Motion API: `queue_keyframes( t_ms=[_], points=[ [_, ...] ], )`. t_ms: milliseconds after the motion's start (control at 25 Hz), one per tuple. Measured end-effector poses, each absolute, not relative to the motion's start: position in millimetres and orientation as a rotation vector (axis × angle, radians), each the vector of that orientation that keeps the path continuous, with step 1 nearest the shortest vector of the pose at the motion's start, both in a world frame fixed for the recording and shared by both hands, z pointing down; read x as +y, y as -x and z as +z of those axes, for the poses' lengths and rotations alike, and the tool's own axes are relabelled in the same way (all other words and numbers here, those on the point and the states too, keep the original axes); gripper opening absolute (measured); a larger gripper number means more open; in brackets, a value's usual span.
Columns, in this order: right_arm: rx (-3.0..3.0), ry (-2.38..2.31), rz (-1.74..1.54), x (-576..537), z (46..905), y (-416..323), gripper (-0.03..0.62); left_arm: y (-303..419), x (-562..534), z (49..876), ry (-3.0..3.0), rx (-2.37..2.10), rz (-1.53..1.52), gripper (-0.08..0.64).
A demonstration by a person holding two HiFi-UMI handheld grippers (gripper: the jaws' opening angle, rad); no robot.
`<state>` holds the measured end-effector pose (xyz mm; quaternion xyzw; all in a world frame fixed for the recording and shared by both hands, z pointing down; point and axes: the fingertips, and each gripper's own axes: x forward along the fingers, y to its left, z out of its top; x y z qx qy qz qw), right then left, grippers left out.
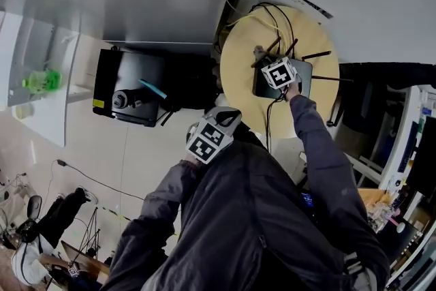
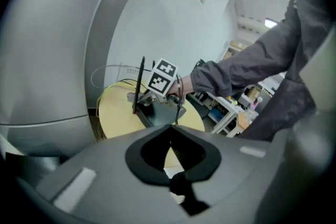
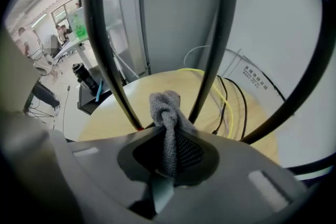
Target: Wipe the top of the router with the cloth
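Observation:
The dark router (image 1: 300,78) with thin black antennas lies on a round wooden table (image 1: 238,65). My right gripper (image 1: 274,69) hovers over the router's left part, shut on a bunched grey cloth (image 3: 167,113). In the right gripper view, the cloth sticks up between the jaws of the right gripper (image 3: 167,132), three antennas (image 3: 105,44) rise around it, and the router's body is hidden. My left gripper (image 1: 208,140) is held back near my body, off the table. In its own view the left gripper (image 2: 171,127) is shut on nothing, facing the router (image 2: 157,113).
Yellow and black cables (image 1: 272,17) loop over the table's far side by the white wall. An open black case (image 1: 129,95) with camera gear sits on the floor to the left. Shelving (image 1: 402,146) stands at the right.

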<state>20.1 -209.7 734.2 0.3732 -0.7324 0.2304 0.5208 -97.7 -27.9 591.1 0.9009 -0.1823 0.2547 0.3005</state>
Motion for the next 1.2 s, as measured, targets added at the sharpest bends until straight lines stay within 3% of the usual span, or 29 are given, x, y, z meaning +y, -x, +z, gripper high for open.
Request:
queue_keyframes(
  t_ms=[560, 920, 1200],
  points=[
    [-1.746, -0.830, 0.429, -218.6, 723.9, -33.4, 0.034, 84.7, -22.7, 585.4, -2.404, -0.516, 0.724, 0.000],
    [-1.562, -0.966, 0.595, -186.8, 736.3, -151.1, 0.035, 65.2, -13.3, 585.3, -2.418, -0.490, 0.753, 0.000],
    [-1.555, -1.018, 0.683, -172.3, 737.2, -200.7, 0.035, 55.0, -9.5, 584.6, -2.420, -0.481, 0.765, 0.000]
  ],
)
